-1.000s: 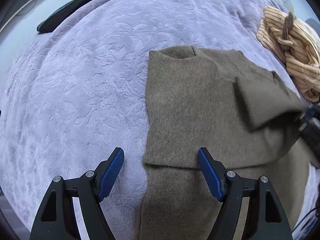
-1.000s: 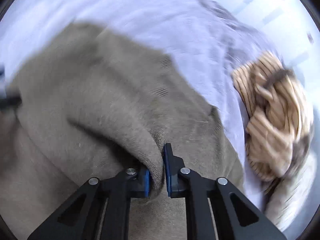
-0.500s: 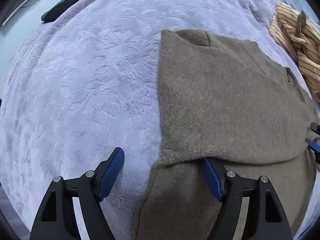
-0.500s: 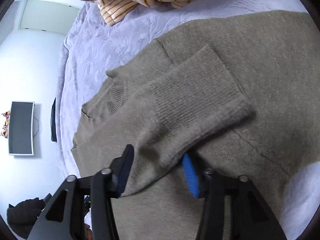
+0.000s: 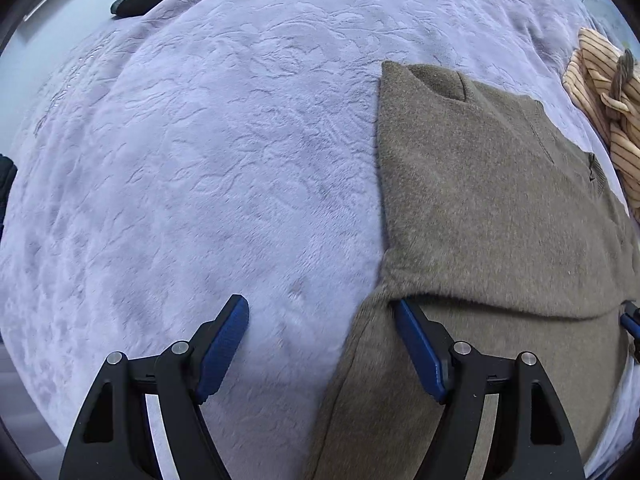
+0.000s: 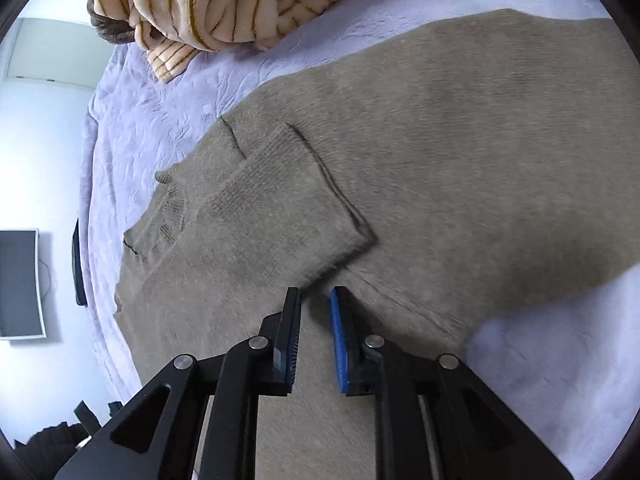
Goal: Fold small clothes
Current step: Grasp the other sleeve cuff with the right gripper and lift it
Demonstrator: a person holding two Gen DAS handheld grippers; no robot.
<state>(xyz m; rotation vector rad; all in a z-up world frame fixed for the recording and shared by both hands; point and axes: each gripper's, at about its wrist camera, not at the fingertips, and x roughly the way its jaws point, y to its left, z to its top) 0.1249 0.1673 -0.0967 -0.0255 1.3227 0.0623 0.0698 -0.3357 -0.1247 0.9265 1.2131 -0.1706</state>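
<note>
**Q:** Right gripper (image 6: 315,334), entry one. State?

**Me:** Narrow gap between the jaws, nothing in it. My jaws have just been closing, but no cloth sits between the pads; the folded sleeve's cuff (image 6: 332,256) lies just ahead of the tips.

**Q:** Left gripper (image 5: 320,344)?

**Me:** Spread wide, gripping nothing. One finger hangs over the blanket (image 5: 200,180); the other sits at the sweater's (image 5: 500,208) side edge, its tip under the lip of the folded-over layer, by the look of it.

**Q:** Item: sweater. Location?

**Me:** Flat on the lilac blanket, neck away from me in my left view. Both sleeves appear folded in across the body; hem end nearest me.

**Q:** Handling?

**Me:** My judgement: soft, fuzzy knit, light, limp. It will drape and sag from any pinch point, and the plush blanket should drag on it, so lift rather than slide. Nothing fragile.

**Q:** Where to take hold?

**Me:** Hem corners, one per gripper, pinching through both layers at the side edges so the tucked sleeves stay put, then carry the hem up toward the neck. I'd guess that is the next fold.

**Q:** Other stock?

**Me:** Striped garment (image 6: 208,4), heaped, near the sweater but apart from it.
</note>
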